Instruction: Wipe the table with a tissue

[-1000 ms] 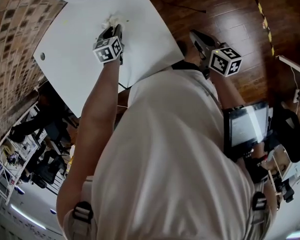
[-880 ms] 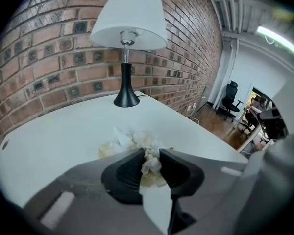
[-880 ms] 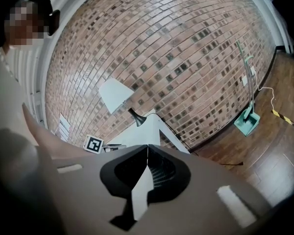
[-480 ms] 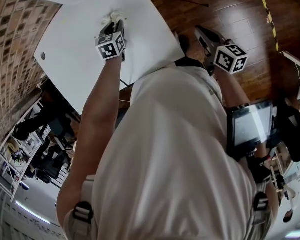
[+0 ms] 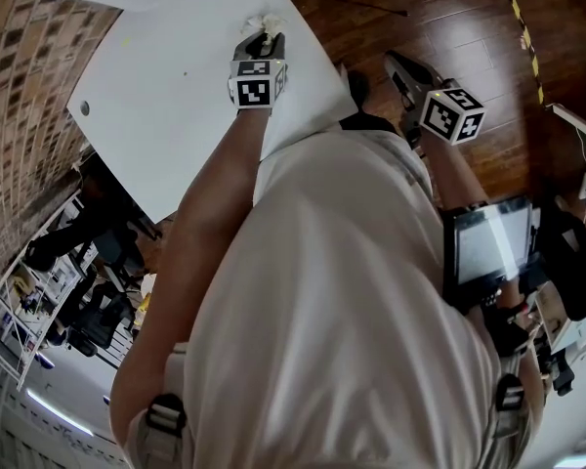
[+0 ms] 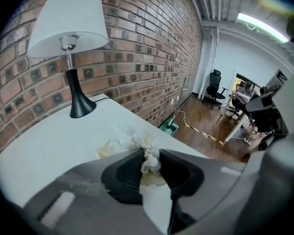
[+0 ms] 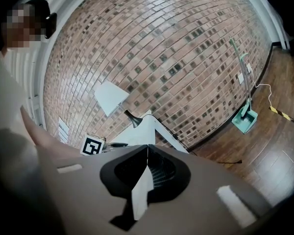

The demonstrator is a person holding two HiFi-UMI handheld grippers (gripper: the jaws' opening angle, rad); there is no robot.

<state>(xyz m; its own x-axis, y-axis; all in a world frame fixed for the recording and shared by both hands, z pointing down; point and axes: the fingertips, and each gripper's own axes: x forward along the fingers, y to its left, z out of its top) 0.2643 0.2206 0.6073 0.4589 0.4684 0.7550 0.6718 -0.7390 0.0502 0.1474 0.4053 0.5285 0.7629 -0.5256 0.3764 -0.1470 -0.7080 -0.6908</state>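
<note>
The crumpled white tissue [image 5: 260, 23], stained yellowish, lies on the white table [image 5: 156, 96] near its far right edge. My left gripper [image 5: 264, 39] points down at the table and is shut on the tissue. In the left gripper view the tissue [image 6: 137, 142] bunches out past the left gripper [image 6: 150, 160], a wad of it pinched between the jaws. My right gripper [image 5: 396, 66] hangs off the table over the wooden floor. In its own view the right gripper [image 7: 147, 148] has its jaws together with nothing between them.
A lamp with a white shade [image 6: 71, 58] stands at the table's back by the brick wall [image 6: 152, 48]. The table's right edge drops to the wooden floor [image 5: 449, 18]. A screen [image 5: 488, 242] sits at the person's right side. A green dustpan [image 7: 245, 119] leans on the wall.
My left gripper has slid the tissue to the right across the table, toward its right edge. The right gripper has hardly moved.
</note>
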